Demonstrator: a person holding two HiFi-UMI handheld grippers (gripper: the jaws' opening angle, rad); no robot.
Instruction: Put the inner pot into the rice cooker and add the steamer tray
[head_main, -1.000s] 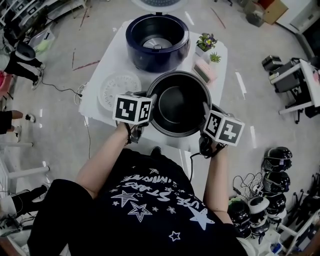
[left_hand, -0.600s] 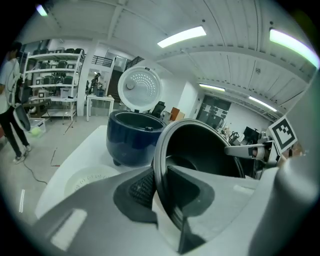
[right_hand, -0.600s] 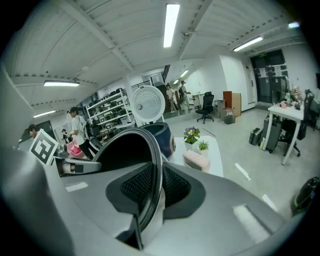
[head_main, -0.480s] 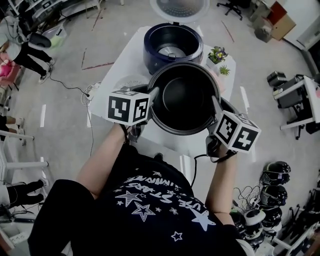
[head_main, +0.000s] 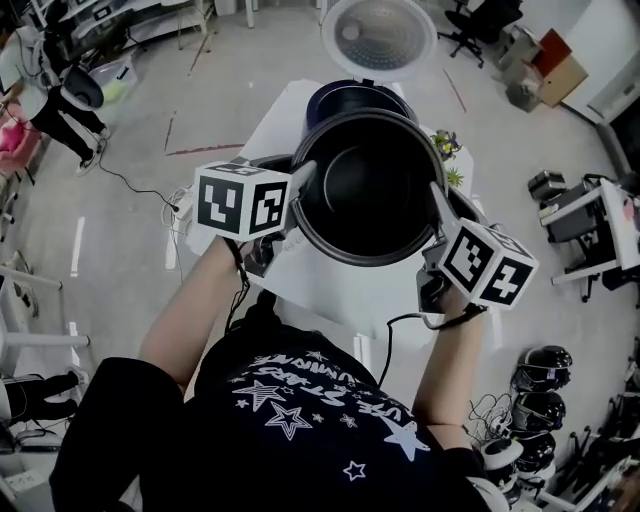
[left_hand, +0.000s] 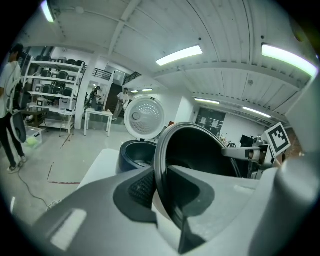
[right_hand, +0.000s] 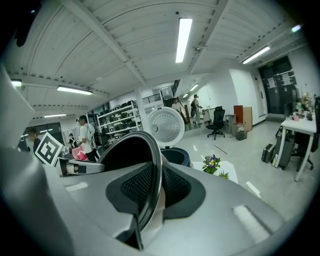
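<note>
I hold the black inner pot (head_main: 370, 185) in the air between both grippers, over the white table (head_main: 330, 290). My left gripper (head_main: 300, 190) is shut on the pot's left rim (left_hand: 161, 170), one pad inside and one outside. My right gripper (head_main: 437, 208) is shut on the opposite rim (right_hand: 156, 180). The dark blue rice cooker (head_main: 350, 95) stands just beyond the pot, mostly hidden by it, with its round lid (head_main: 378, 35) up. The cooker's open bowl (left_hand: 135, 152) shows in the left gripper view. The steamer tray is hidden behind the left gripper's cube.
Small potted plants (head_main: 446, 142) stand at the table's right side, next to the cooker. People (head_main: 60, 95) are on the floor at far left. A desk (head_main: 600, 220) and several helmets (head_main: 540, 380) are to the right.
Both grippers have lifted the inner pot off the table and carried it up and forward; it now covers most of the rice cooker in the head view.
</note>
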